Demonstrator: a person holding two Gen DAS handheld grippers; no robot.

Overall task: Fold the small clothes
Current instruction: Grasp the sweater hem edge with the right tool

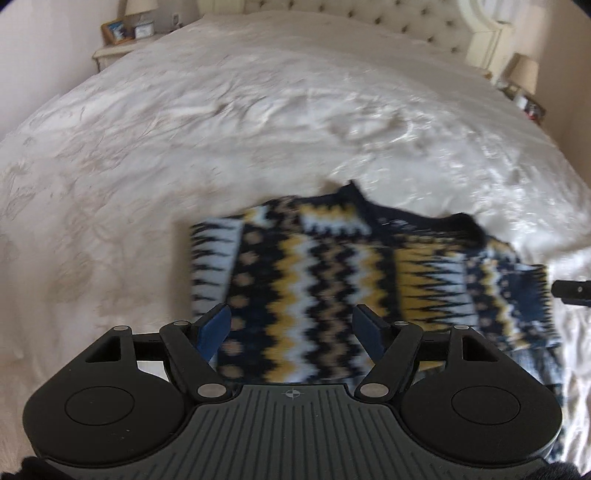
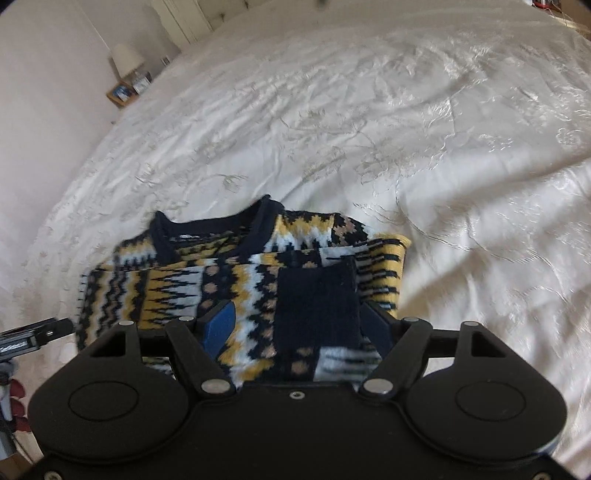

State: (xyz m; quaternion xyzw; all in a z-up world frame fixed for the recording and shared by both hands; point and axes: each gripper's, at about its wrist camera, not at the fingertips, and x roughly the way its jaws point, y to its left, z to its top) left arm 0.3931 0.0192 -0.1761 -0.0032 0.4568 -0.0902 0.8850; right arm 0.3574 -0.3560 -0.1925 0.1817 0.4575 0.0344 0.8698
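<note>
The patterned sweater [image 1: 332,280] lies on the white bedspread [image 1: 221,129], sleeves folded in, its near hem hidden beneath both tools. Left gripper [image 1: 293,332] hangs over it, jaws spread wide, nothing between them. Right gripper [image 2: 301,330] is parted too, with the navy cuff [image 2: 317,306] lying between its fingers, ungripped. Motion blur smears the knit's edges; a lamp [image 1: 524,74] sits cropped at the frame's rim.

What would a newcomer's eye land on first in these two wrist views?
The patterned sweater, navy, yellow and white zigzags, lies partly folded on the white bedspread, its navy cuff laid on top near the right tool. In the left wrist view the left tool hangs open over the sweater's lower edge. A tufted headboard stands at the bed's far end.
</note>
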